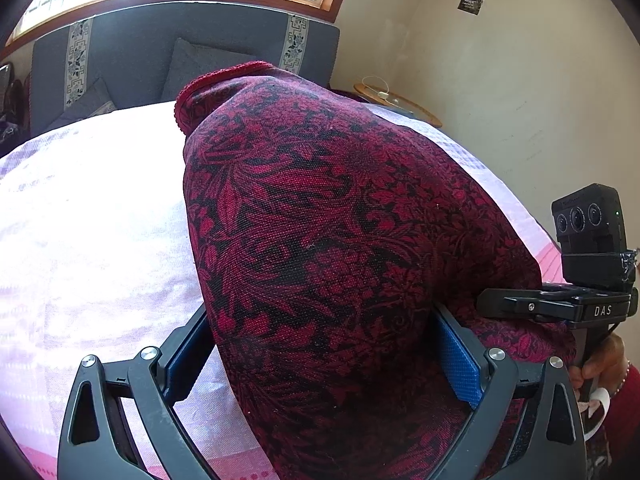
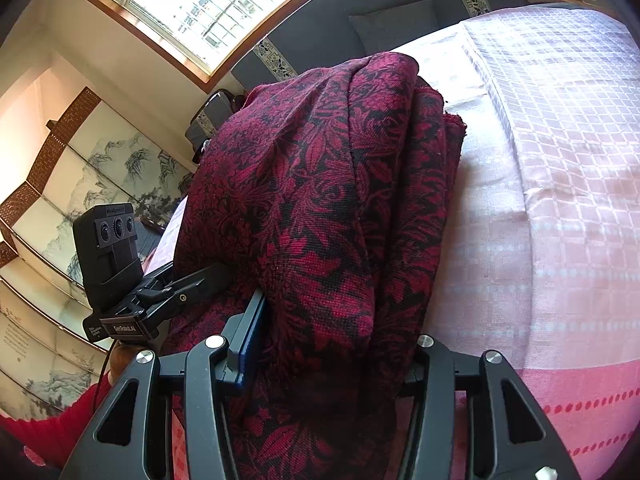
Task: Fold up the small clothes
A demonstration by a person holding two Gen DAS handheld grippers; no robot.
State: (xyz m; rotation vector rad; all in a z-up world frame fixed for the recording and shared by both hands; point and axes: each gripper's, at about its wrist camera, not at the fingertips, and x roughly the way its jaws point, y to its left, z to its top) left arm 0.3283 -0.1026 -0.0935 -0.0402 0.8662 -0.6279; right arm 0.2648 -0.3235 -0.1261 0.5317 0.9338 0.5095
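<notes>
Presently, one entry, taken from both wrist views.

Item: garment (image 1: 320,208), dark red knit with black floral pattern, ribbed red hem at its far end.
Location: on the bed (image 1: 92,216), over a pale checked cover; its near end is raised into the two tools, its far end rests on the cover.
Left hand-held gripper (image 1: 324,344): jaws stand either side of a thick fold; the cloth fills the gap and touches the blue pad on the right, so it reads as clamped on the garment.
Right hand-held gripper (image 2: 332,344): jaws drawn in on a bunched fold, cloth packed between them, gripped.
Spacing: each tool shows in the other's view just beside the cloth, so they hold neighbouring points of the near edge.
Step in hand: judged a mid-fold carry, near edge pinched at two points.
Next move calls for: lifting both points evenly, carrying them toward the hem end, laying the edge flat, then letting go together.
Long axis: runs away from the person toward the grey headboard (image 1: 132,48).
Pointing: hem end far, held end near.
Layers: several stacked folds show along the right side.
</notes>
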